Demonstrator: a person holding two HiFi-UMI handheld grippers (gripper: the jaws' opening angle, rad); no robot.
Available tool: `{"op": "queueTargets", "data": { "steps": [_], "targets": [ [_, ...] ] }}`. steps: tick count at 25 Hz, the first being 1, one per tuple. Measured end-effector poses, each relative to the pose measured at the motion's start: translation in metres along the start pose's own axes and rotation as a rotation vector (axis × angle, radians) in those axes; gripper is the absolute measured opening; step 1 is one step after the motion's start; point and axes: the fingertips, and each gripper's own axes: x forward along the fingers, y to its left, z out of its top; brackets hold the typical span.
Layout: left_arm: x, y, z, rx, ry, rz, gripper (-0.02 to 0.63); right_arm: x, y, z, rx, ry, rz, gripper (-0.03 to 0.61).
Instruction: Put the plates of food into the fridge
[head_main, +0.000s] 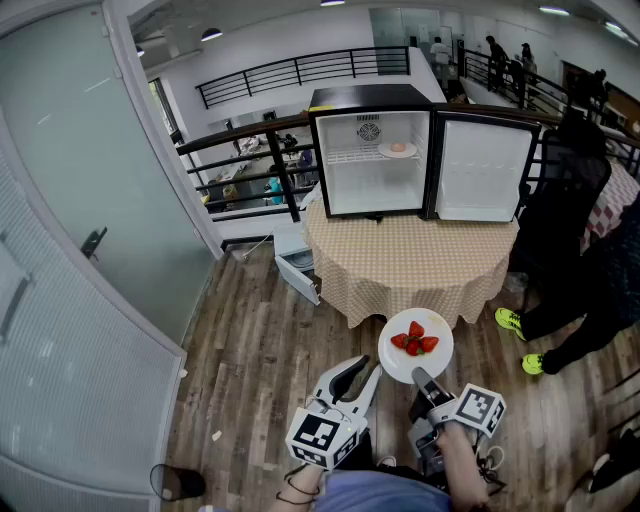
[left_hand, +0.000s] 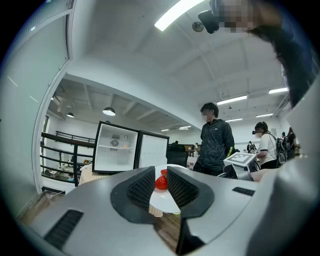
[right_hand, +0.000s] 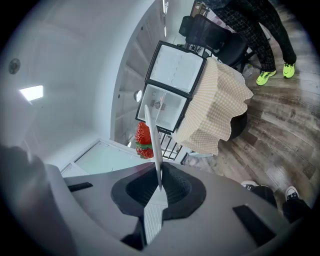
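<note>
So one plate (head_main: 398, 150) already sits on the shelf in the open fridge (head_main: 375, 200) up on the table (head_main: 410, 262). The second plate (head_main: 400, 366), the one with strawberries (head_main: 414, 341), isn't in yet. The right gripper (head_main: 424, 382) is clamped tight on its rim, well short of the table. The left gripper (head_main: 355, 374) has its jaws spread with nothing in them. I'd say we're about halfway: this plate still has to be carried over and slid in.

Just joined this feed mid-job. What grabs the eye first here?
A white plate of red strawberries is pinched at its near rim by the right gripper, in front of the table. Beyond it, a small fridge stands wide open on the checked tablecloth, with a second plate on its shelf.
</note>
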Motion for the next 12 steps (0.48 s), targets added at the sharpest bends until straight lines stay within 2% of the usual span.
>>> {"op": "queueTargets", "data": {
  "steps": [6, 12],
  "targets": [
    [0.002, -0.001, -0.003, -0.002, 0.010, -0.005, 0.067, 0.002, 0.002, 0.000, 0.011, -0.001, 0.019, 0.028],
    [0.005, 0.006, -0.004, -0.003, 0.013, 0.000, 0.067, 0.012, 0.003, 0.004, -0.040, 0.014, 0.013, 0.028]
  ]
}}
